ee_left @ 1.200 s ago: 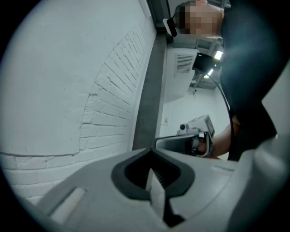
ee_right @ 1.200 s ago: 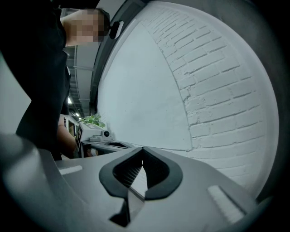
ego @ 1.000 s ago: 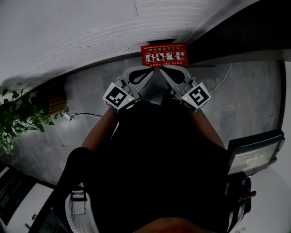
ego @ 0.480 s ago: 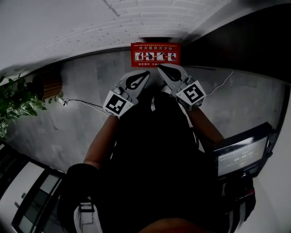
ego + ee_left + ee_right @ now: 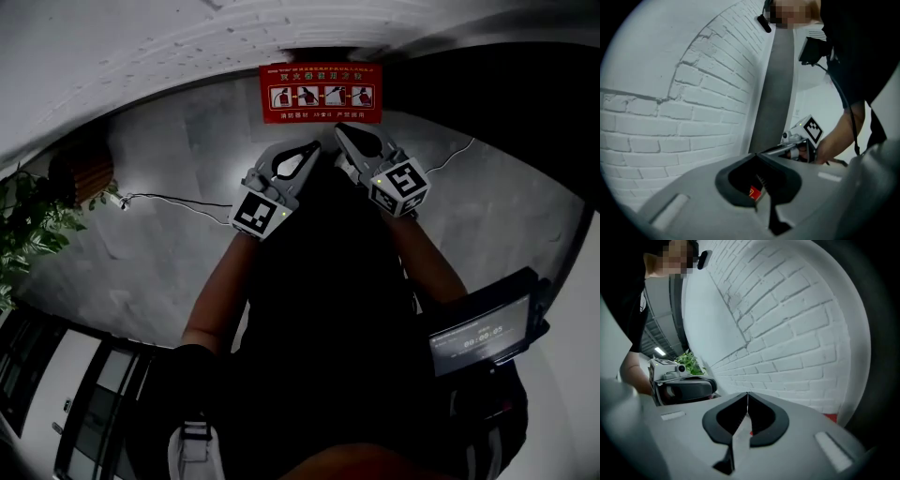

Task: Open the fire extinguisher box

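Lying crosswise at the far edge of the floor (image 5: 169, 234), the box (image 5: 321, 94) was faced by the left gripper (image 5: 314, 147) and the nearer right gripper (image 5: 342, 128), both jaws pressed together, empty.

Fire extinguisher box (image 5: 321, 94), red face: row of four white pictograms; lines of print above and below, too small to read. Screen (image 5: 483, 336): pale digits, unreadable.

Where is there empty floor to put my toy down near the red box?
The grey floor is bare between the plant and the person's arm, and again right of the red box, beyond the thin cord. It is crowded straight before the box, where the left gripper and right gripper point.
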Available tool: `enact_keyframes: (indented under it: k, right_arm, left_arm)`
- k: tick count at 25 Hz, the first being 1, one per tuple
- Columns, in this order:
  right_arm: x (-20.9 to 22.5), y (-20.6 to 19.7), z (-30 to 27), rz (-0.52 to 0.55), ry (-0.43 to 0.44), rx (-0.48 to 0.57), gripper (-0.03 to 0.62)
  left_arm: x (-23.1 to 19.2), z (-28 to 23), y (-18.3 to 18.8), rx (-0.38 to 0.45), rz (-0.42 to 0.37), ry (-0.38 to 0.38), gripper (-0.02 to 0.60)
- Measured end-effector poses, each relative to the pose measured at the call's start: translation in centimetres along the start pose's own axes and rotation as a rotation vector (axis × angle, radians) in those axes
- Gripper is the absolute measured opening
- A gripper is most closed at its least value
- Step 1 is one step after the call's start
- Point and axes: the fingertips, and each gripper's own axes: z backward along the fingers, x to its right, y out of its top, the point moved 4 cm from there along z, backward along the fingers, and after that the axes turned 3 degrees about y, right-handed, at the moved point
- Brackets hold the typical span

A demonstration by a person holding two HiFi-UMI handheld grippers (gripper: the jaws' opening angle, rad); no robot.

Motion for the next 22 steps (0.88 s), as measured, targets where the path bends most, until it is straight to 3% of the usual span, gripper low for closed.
enact_keyframes:
  k: [3,6,14,17,22]
  right_arm:
    - [2.7,-3.5,-1.0,-0.057,-0.046,-0.016,0.009]
    - [5.3,-6.5,-1.7,-0.114,-0.090,-0.014,0.011]
    - [9.6,-16.1,-2.8,-0.396,-0.170,0.015,0.014]
    - [12.1,-20.8,-2.9,-0.511,-0.215,0.030,0.096]
    - [13.8,-24.0,-1.9,-0.674,-0.277,0.054,0.107]
  left_arm:
    - [-0.8,-1.4,-2.7,-0.049,0.046,0.001,0.002]
    - [-1.6,-3.4,-5.6,-0.054,0.022,-0.010,0.002]
    - [-2.7,-6.7,-11.8,-0.110,0.052,0.006,0.002]
    - [-2.8,-7.9,-15.2,-0.101,0.013,0.011,0.002]
    - [-3.0,-8.3,-16.4,-0.114,0.016,0.023,0.002]
